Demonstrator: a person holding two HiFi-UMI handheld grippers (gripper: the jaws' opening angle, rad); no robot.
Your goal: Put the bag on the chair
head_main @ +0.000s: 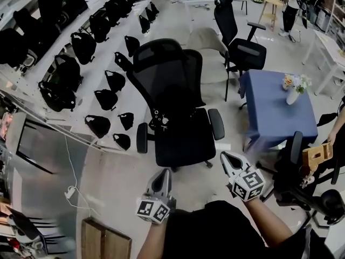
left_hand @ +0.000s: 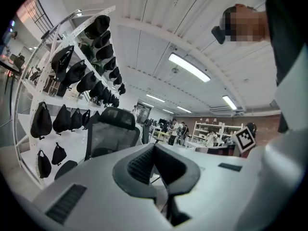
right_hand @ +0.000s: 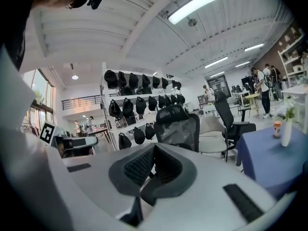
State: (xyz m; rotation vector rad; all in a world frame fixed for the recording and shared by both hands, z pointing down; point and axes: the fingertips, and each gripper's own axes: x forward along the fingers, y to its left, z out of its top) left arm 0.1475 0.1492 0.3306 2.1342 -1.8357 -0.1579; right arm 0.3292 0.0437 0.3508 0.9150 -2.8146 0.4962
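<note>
A black mesh office chair stands in the middle of the floor with nothing on its seat. Several black bags hang and lie on the white rack to its left. Both grippers are held low in front of the chair, short of its seat. My left gripper is shut and holds nothing. My right gripper is also shut and empty. In the left gripper view the shut gripper points past the chair and the bags. In the right gripper view the gripper faces the chair and the bags.
A blue-covered table with a vase stands right of the chair. Behind it are a beige chair and another black chair. A further chair is at the lower right. A screen stands at the left.
</note>
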